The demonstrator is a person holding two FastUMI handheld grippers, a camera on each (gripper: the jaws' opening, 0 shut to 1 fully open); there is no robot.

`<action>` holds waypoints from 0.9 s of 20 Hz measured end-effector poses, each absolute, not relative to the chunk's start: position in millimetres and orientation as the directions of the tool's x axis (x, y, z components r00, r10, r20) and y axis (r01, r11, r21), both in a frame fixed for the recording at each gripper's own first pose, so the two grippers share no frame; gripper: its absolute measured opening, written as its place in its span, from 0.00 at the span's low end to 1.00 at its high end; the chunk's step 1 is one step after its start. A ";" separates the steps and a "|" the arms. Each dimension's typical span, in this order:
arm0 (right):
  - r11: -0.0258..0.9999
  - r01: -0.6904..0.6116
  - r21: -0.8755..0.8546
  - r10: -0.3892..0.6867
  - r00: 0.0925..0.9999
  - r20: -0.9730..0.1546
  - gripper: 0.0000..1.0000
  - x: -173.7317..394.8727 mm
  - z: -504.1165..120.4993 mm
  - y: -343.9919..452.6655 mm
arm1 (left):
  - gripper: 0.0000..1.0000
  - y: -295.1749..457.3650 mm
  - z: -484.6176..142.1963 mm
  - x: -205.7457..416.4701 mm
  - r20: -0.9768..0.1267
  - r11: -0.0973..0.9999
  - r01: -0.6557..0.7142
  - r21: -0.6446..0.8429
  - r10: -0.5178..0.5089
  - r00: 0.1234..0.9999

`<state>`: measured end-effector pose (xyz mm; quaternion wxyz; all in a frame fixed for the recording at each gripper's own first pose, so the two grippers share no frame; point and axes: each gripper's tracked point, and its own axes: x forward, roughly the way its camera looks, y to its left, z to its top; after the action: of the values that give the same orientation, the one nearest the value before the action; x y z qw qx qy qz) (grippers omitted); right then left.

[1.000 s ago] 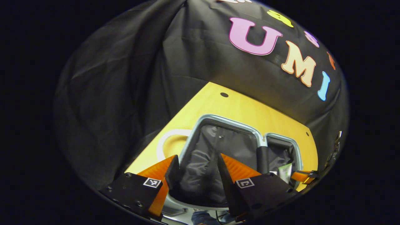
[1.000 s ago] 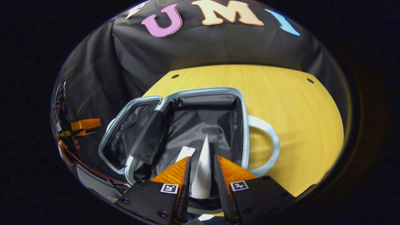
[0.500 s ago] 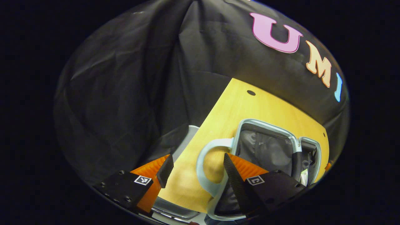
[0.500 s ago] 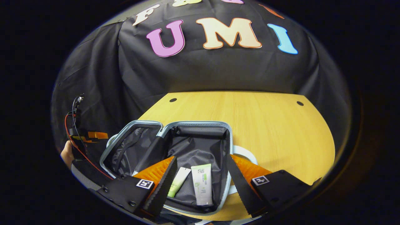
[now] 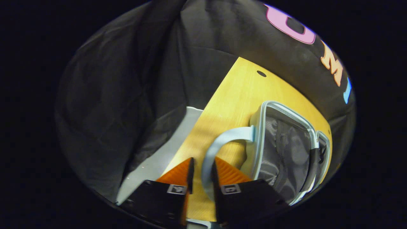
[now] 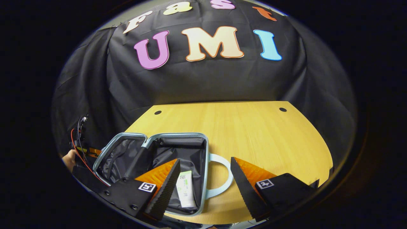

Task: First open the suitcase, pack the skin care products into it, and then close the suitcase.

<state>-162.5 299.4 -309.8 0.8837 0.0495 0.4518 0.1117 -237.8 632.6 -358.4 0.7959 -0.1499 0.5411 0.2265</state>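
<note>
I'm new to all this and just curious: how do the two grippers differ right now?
The left gripper has its fingers closed on the suitcase's handle; the right gripper has its fingers spread wide and holds nothing. The left sits at the handle of one half of the open suitcase; the right hangs above the other half, where a tube lies. Both carry small square markers.

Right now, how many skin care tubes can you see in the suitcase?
1: a white tube lies in the suitcase half nearest the right gripper, just right of its left finger. That finger may hide another tube.
</note>
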 end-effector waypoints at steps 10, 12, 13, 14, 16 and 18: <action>0.978 -0.113 0.174 0.205 0.638 -0.742 0.98 -151.9 -294.2 264.9 | 0.00 610.7 -273.7 -201.8 -0.855 0.894 -0.445 0.055 0.273 0.442; 0.979 -0.094 0.183 0.200 0.643 -0.739 0.98 -152.6 -294.3 261.2 | 0.00 601.2 -253.3 -194.6 -0.841 0.901 -0.432 0.029 0.255 0.478; 0.978 -0.089 0.186 0.199 0.647 -0.736 0.98 -152.6 -293.5 260.0 | 0.00 595.9 -242.9 -191.3 -0.834 0.905 -0.426 0.014 0.246 0.495; 0.978 -0.092 0.187 0.201 0.650 -0.733 0.98 -151.2 -292.4 258.8 | 0.00 589.8 -231.2 -184.1 -0.821 0.912 -0.411 0.002 0.236 0.520; 0.976 -0.105 0.190 0.211 0.667 -0.714 0.98 -145.4 -287.4 257.3 | 0.00 575.4 -210.2 -173.3 -0.800 0.921 -0.389 -0.014 0.224 0.557; 0.969 -0.139 0.205 0.243 0.689 -0.683 0.98 -137.2 -280.7 258.3 | 0.00 554.6 -184.8 -156.3 -0.756 0.931 -0.364 -0.019 0.225 0.615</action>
<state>-137.2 258.3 -280.7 0.9164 0.0689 0.3802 0.1043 -156.3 554.6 -184.8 0.8945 -0.0853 0.4068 0.1646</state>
